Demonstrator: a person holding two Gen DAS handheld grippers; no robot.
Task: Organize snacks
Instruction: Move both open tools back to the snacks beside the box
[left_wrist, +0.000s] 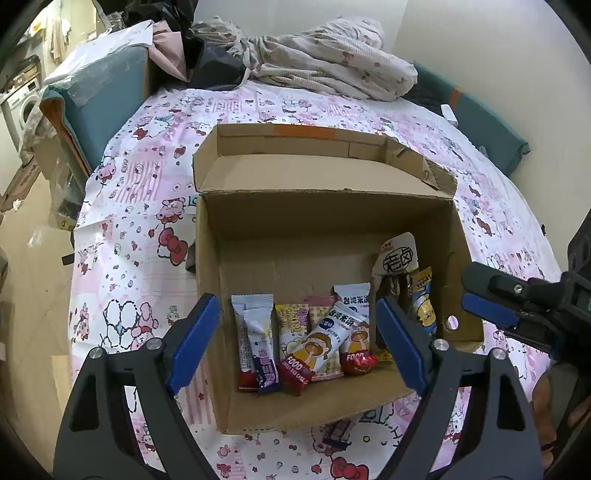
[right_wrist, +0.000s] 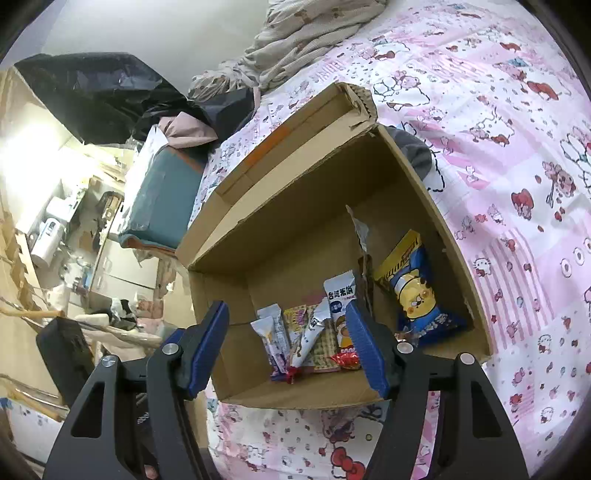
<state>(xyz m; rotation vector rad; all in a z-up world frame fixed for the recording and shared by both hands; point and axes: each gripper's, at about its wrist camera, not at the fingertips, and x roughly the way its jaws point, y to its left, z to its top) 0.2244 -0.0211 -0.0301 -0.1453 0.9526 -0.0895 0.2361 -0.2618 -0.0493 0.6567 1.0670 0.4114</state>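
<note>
An open cardboard box (left_wrist: 266, 229) sits on a pink patterned bedsheet (left_wrist: 140, 229). Several snack packets (left_wrist: 314, 343) lie in a row on its floor, with a blue and yellow bag (left_wrist: 424, 306) at the right wall. My left gripper (left_wrist: 299, 347) is open and empty, hovering above the box's near edge. My right gripper (right_wrist: 288, 347) is open and empty too, above the same near edge; the box (right_wrist: 295, 206), the packets (right_wrist: 314, 332) and the blue and yellow bag (right_wrist: 417, 291) show beyond it. The right gripper also shows at the right in the left wrist view (left_wrist: 491, 299).
A heap of crumpled bedding (left_wrist: 314, 59) lies at the far end of the bed. A teal cushioned piece (left_wrist: 99, 96) stands at the left bedside, a dark plastic bag (right_wrist: 99, 96) behind it. The cluttered floor (right_wrist: 55, 258) is left of the bed.
</note>
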